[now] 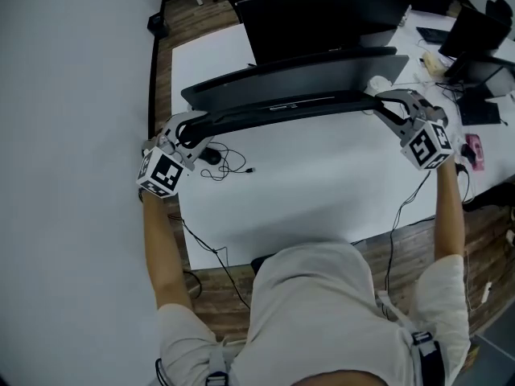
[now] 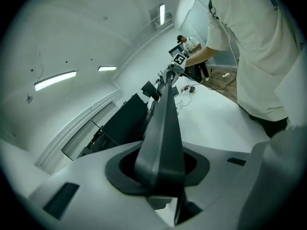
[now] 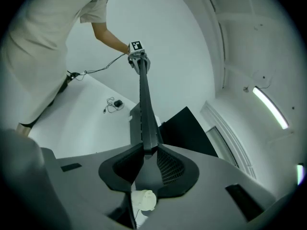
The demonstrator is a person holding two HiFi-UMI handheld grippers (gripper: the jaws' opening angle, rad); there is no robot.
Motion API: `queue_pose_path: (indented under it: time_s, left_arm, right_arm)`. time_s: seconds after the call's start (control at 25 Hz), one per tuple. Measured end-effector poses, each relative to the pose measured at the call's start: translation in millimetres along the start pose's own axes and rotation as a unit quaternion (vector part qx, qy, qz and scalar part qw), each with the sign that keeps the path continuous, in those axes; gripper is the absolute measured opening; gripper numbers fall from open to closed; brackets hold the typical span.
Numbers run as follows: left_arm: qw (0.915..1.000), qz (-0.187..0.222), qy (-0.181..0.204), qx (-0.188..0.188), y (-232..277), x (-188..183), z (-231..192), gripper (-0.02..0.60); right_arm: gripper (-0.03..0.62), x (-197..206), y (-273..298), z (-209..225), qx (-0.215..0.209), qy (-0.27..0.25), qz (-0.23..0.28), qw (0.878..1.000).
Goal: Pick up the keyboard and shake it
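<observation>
A long dark keyboard (image 1: 290,87) hangs above the white table (image 1: 322,199), tilted so that its long edge faces me. My left gripper (image 1: 191,127) is shut on its left end and my right gripper (image 1: 385,101) is shut on its right end. In the left gripper view the keyboard (image 2: 165,123) runs edge-on from between the dark pads of the left gripper (image 2: 160,169) to the right gripper's marker cube (image 2: 178,60). The right gripper view mirrors this: the keyboard (image 3: 144,114) stretches from the right gripper (image 3: 146,164) to the left gripper's cube (image 3: 136,47).
A black monitor (image 1: 322,14) stands just behind the keyboard. A coiled cable with a small black plug (image 1: 221,159) lies on the table near the left gripper. A small white object (image 1: 378,83) sits by the right gripper. Laptops and clutter (image 1: 475,30) fill the far right.
</observation>
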State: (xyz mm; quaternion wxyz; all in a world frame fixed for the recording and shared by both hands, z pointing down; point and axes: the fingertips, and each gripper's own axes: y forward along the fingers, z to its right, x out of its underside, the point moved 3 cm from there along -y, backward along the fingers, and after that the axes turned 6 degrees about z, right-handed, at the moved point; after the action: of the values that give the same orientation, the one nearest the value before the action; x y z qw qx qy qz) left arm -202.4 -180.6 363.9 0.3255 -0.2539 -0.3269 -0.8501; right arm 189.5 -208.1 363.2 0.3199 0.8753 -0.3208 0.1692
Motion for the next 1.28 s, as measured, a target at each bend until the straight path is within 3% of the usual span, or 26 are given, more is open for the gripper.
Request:
queue_pose_path:
  time_s: [0.2, 0.36, 0.68, 0.96, 1.08, 1.28]
  left_arm:
    - [0.9948, -0.048, 0.088, -0.02, 9, -13, 14, 0.13]
    - [0.9894, -0.072, 0.117, -0.048, 15, -14, 38, 0.126]
    - [0.9877, -0.065, 0.069, -0.125, 12, -3, 88, 0.11]
    - [0.9764, -0.022, 0.024, -0.214, 12, -6, 104, 0.107]
    - [0.9723, 0.002, 0.01, -0.234, 14, -7, 98, 0.109]
    - [0.9708, 0.034, 0.008, -0.237, 19, -17, 71, 0.128]
  right_arm:
    - [0.116, 36, 29, -18, 0.035, 0.012, -0.029, 0.999]
    - [0.117, 55, 51, -15, 0.053, -0.005, -0.055, 0.997]
    - [0.118, 34, 64, 21, 0.076, -0.097, -0.098, 0.988]
    - [0.118, 0, 39, 46, 0.099, -0.181, -0.098, 0.974]
    - [0.117, -8, 19, 50, 0.118, -0.206, -0.104, 0.966]
    - [0.117, -15, -22, 44, 0.165, -0.201, -0.125, 0.957]
